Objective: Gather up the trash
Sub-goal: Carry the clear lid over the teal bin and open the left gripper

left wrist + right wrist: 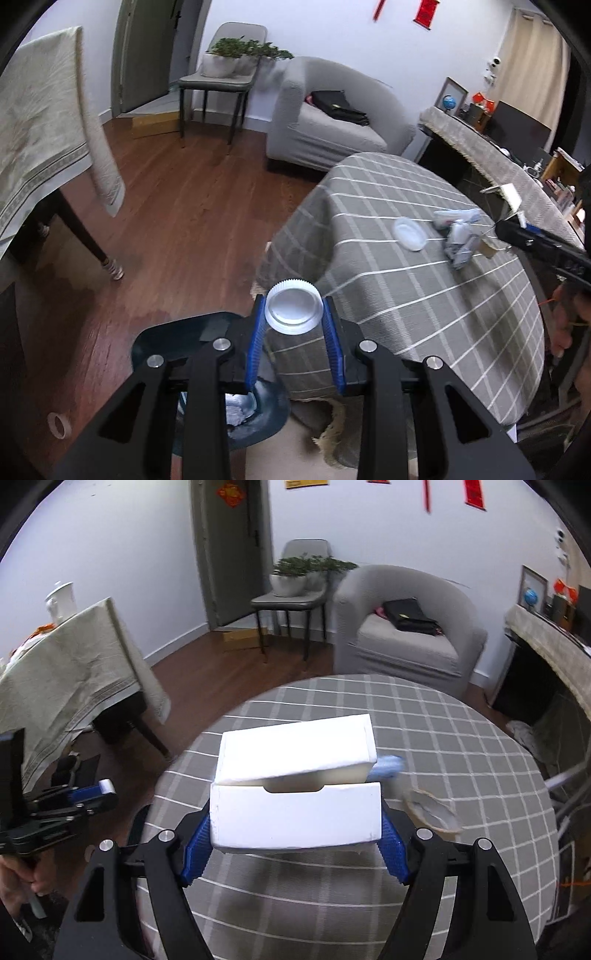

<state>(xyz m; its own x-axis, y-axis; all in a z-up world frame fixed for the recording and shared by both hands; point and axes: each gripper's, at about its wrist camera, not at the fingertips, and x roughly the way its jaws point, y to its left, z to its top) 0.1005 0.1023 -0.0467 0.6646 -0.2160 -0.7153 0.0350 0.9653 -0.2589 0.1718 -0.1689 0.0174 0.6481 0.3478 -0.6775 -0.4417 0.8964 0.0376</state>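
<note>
The left claw (294,314) grasps a white bottle cap (294,308) above the trash bin (177,332), presumably to drop it; the right claw (295,830) clamps a white box (295,812) over the table (461,746).

We see a room with pale walls (110,554) and a reddish-brown wooden floor (177,221). A grey-green door (229,554) stands in the far wall, a grey chair (295,594) beside it bearing potted plants (295,572). Next to the chair sits a grey armchair (406,635) with a black bag (408,616) on its seat. Red hangings (474,493) mark the wall above. A round table with a grey checked cloth (461,757) fills the foreground, and a second table under a beige cloth (74,664) stands at the left.
</note>
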